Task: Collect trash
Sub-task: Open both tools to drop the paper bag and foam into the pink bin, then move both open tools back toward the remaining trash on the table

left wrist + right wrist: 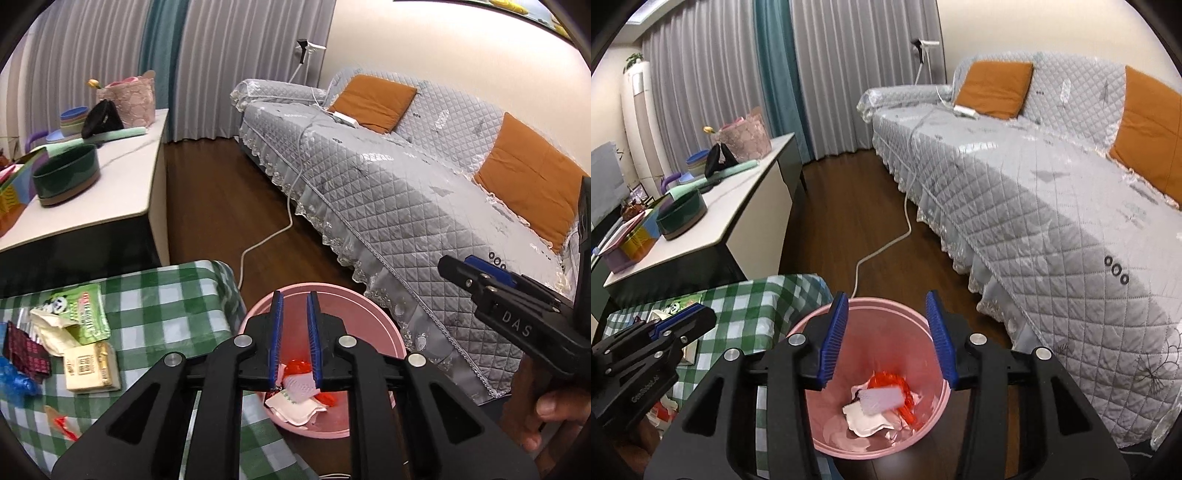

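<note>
Hovering over pink bin (827, 325): right tool (888, 341) wide, left tool (294, 341) narrow, both empty

Both wrist views above pink bin (369, 317)

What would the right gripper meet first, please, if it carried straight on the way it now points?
Most likely the trash at the bottom of the round pink plastic bin: the open right gripper aims into its mouth, at a white wrapper. Depth is uncertain, so the far inner wall is possible.
</note>
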`<state>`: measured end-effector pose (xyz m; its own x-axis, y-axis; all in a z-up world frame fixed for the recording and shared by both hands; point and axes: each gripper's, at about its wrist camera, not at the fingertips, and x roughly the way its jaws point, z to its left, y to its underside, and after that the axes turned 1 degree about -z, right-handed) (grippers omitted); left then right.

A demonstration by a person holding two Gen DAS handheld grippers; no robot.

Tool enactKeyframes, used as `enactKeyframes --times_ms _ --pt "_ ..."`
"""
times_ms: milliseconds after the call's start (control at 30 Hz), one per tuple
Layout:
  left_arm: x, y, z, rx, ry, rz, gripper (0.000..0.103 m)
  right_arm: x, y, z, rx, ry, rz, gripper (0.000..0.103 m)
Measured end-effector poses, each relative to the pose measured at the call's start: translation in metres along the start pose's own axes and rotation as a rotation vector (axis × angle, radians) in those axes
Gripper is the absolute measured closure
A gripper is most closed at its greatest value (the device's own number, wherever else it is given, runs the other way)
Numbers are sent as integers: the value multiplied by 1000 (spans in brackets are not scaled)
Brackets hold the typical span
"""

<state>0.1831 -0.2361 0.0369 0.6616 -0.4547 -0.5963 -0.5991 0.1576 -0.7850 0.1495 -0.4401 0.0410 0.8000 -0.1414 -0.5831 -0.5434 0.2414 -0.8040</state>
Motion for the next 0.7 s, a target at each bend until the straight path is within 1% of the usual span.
enactKeyframes --times_ms 200,333,700 --pt "-26 -3 18 -12 -26 -30 90 -14 -5 18 -20 -21 -56 58" --pt "-48 -3 36 -19 -52 -53 90 -21 -7 33 -43 -35 -83 58" --pt "-99 4 89 -53 -135 -94 90 -31 -4 80 -98 -87 -108 58"
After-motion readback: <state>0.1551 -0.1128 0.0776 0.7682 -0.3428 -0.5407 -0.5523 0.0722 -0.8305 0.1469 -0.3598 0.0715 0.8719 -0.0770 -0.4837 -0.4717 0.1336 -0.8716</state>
